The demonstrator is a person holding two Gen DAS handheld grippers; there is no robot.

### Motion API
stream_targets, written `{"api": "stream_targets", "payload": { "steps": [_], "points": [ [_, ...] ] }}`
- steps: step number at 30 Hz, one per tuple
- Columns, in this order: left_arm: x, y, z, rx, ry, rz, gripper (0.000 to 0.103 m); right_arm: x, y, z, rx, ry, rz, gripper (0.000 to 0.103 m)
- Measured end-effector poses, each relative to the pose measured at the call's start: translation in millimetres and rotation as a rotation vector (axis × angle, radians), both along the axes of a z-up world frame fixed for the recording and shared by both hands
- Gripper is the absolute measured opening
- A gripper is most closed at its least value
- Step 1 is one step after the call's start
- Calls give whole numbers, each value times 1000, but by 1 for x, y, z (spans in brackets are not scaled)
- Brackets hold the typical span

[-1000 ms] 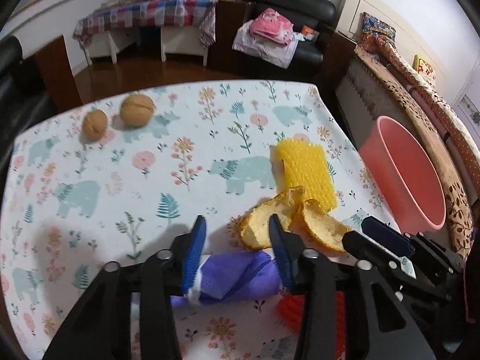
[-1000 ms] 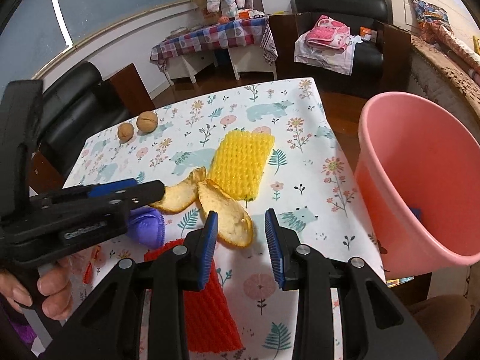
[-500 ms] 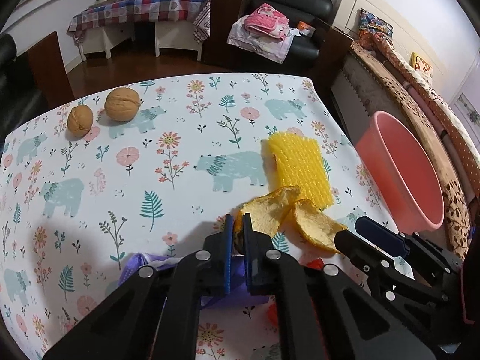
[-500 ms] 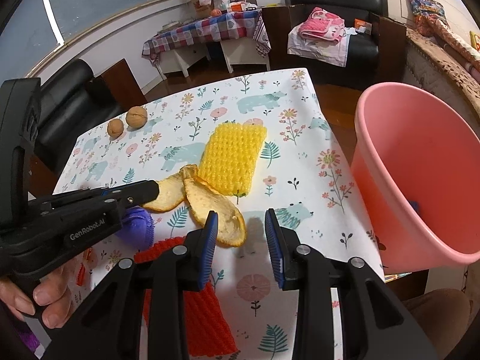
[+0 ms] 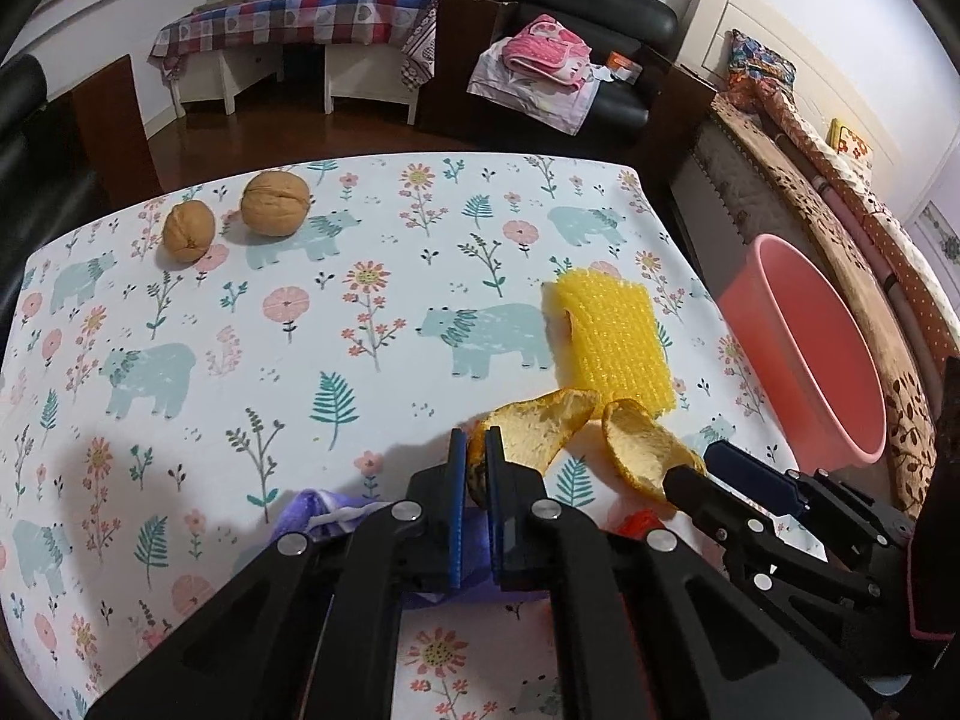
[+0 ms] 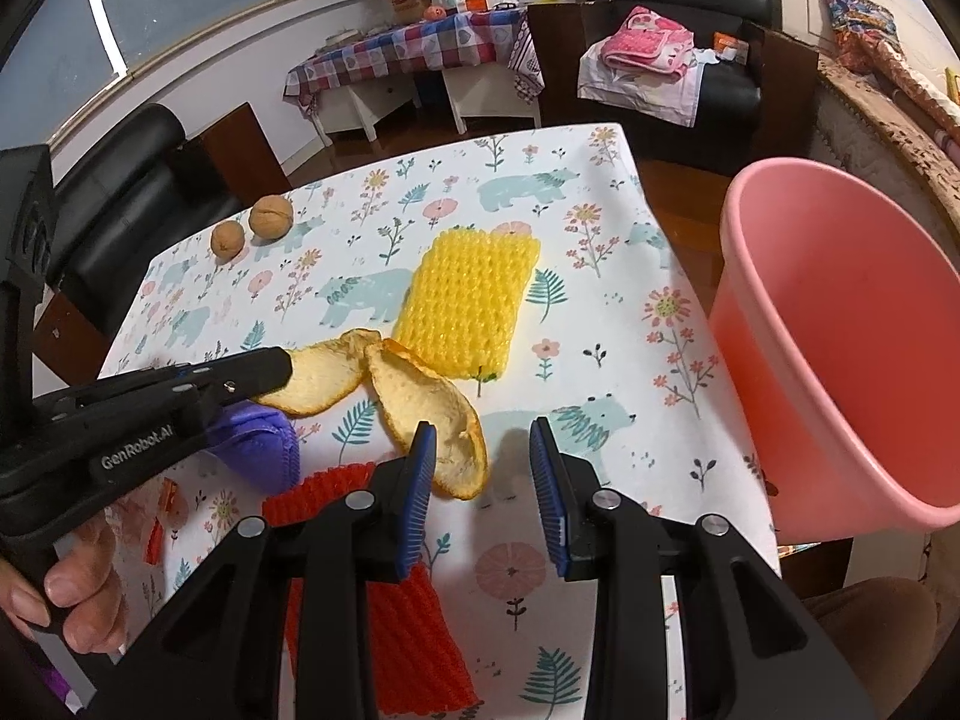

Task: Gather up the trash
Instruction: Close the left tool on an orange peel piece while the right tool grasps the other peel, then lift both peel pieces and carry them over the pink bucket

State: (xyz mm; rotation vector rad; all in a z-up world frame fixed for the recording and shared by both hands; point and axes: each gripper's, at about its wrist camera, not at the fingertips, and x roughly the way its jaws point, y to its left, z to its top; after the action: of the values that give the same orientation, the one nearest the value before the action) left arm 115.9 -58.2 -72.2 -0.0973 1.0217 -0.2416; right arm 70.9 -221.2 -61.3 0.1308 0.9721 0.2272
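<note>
Clamped nearly together, the left gripper (image 5: 471,450) pinches the near edge of one orange peel (image 5: 540,426), a pale, curled yellow strip low in the centre of the frame. Its twin peel (image 6: 432,414) lies just beside it, by the right gripper (image 6: 483,468), whose blue pads stand partly apart with nothing between them. Behind both peels sits a yellow foam net (image 6: 468,294); a purple foam net (image 6: 258,438) and a red foam net (image 6: 384,600) lie lower left, largely hidden under the gripper arms. At the right edge stands the pink bucket (image 6: 840,324), its visible inside bare, its bottom cut off. Two walnuts (image 5: 234,219) rest on the floral tablecloth (image 5: 240,330), upper left.
</note>
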Motion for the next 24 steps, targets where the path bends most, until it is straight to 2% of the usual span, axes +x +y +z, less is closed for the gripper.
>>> {"api": "stream_targets", "payload": {
  "steps": [1, 2, 7, 17, 24],
  "points": [
    [-1, 2, 1, -2, -1, 5, 5, 0, -1, -1, 15, 5, 4, 29],
    [-2, 3, 2, -4, -2, 8, 5, 0, -2, -1, 30, 8, 9, 18],
    [-8, 8, 12, -14, -22, 19, 5, -4, -7, -1, 71, -6, 21, 8],
    [-21, 8, 38, -9, -91, 18, 5, -18, -21, 20, 87, -84, -12, 7],
    [-28, -1, 55, -24, -125, -2, 5, -23, -52, 42, 60, -144, -122, 7]
  ]
}}
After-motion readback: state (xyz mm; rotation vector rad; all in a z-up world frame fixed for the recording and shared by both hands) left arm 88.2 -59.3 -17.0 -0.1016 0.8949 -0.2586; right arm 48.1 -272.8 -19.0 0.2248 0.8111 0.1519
